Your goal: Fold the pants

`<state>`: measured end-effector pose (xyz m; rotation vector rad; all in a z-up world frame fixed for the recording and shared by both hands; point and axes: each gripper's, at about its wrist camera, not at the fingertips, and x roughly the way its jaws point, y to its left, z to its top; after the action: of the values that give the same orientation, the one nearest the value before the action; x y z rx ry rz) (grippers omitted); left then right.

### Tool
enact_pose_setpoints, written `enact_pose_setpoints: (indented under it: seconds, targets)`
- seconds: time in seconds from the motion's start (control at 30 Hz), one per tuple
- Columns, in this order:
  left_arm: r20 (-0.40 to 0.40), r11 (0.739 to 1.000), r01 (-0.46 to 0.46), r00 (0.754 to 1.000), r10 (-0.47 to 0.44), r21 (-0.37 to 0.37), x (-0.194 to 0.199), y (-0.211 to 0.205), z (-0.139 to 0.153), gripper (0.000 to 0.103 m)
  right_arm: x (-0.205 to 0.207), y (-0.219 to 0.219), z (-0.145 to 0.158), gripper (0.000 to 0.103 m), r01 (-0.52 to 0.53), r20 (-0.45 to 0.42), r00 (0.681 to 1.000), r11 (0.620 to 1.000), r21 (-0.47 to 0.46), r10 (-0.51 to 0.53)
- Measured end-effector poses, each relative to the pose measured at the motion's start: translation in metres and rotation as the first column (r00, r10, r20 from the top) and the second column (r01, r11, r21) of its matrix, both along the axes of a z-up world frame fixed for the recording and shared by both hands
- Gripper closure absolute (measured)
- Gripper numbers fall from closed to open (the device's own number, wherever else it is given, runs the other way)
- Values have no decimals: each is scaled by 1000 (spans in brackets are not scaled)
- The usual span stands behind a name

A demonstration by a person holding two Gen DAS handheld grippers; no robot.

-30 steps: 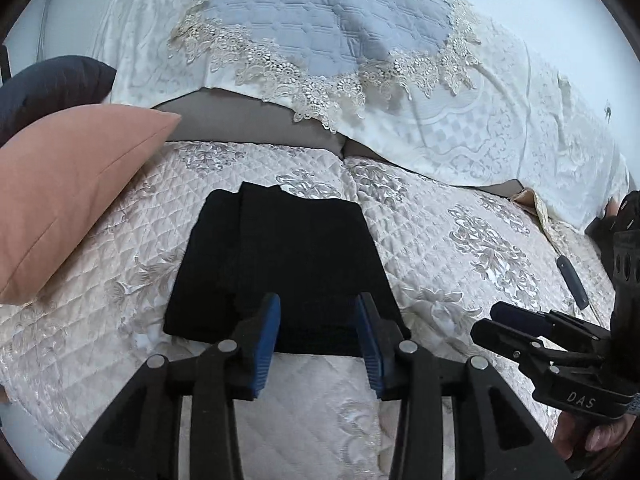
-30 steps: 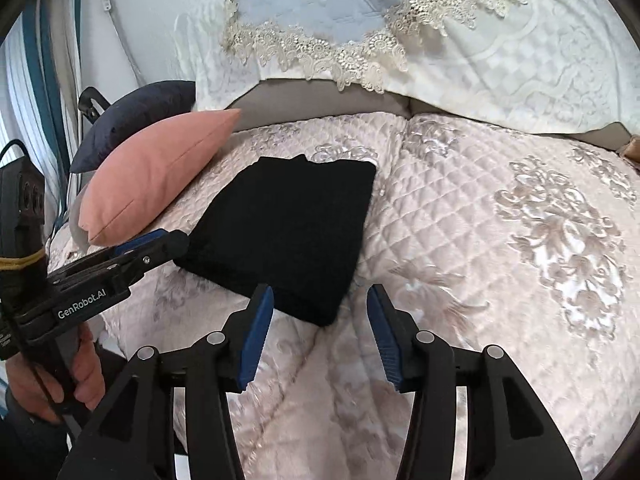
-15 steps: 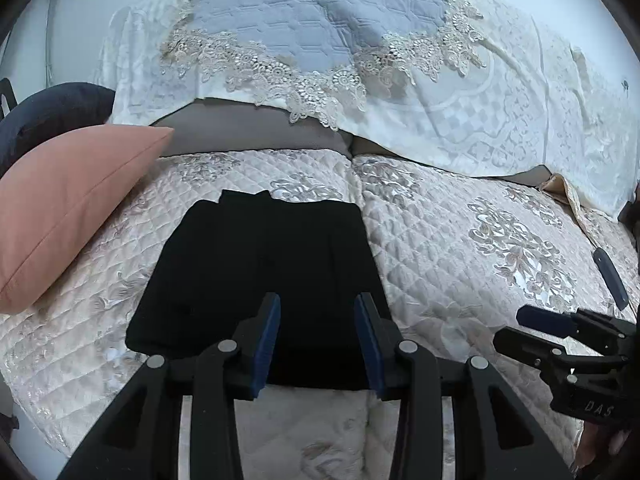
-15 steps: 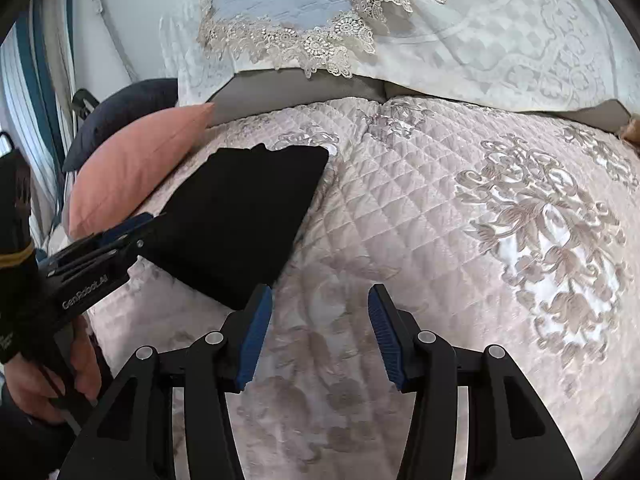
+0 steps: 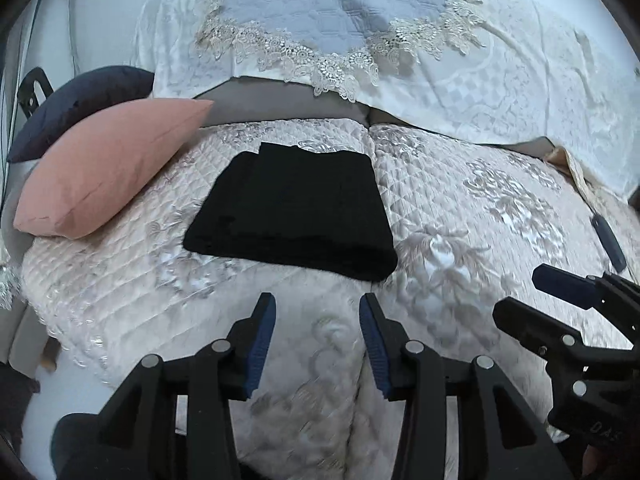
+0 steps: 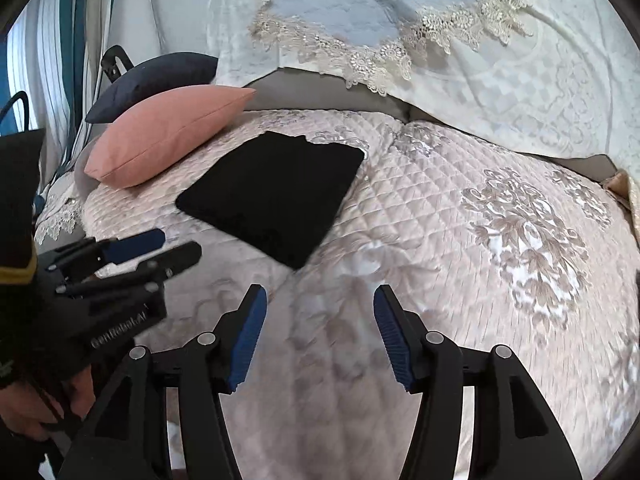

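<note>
Left tongs (image 5: 317,320): open, blue-padded fingers apart, nothing between them, held above the quilted cover near the front edge of the bed.
Right tongs (image 6: 320,316): open as well, fingers spread wide, empty, over the cover.
Tongs to each other: side by side; the right pair shows at the right edge of the left wrist view (image 5: 560,308), and the left pair at the left edge of the right wrist view (image 6: 152,252).
Pants (image 5: 294,210): black, folded into a flat rectangle, lying on the cover just ahead of the left tongs and ahead and to the left of the right tongs (image 6: 276,194); neither pair touches them.
Bed cover (image 5: 480,216): pale, quilted, with a silver flower pattern.
Pink pillow (image 5: 108,166): left of the pants, near them, ahead-left of both tongs.
Dark blue pillow (image 5: 84,108): behind the pink one.
Lace-edged cloth (image 5: 340,12): draped over the headboard beyond the pants.
</note>
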<state>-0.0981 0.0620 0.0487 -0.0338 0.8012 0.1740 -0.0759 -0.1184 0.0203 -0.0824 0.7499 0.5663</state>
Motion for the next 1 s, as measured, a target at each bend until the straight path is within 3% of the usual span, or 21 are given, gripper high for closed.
enact_pose_setpoints:
  seconds: [0.47, 1.0]
  targets:
    - [-57, 994, -4, 998, -2, -107, -33, 23, -6, 57, -48, 31, 8, 47, 36, 24, 999, 997, -72, -35]
    - [-79, 996, -42, 996, 36, -76, -20, 28, -14, 57, -35, 45, -4, 47, 11, -1, 1000, 996, -84, -11]
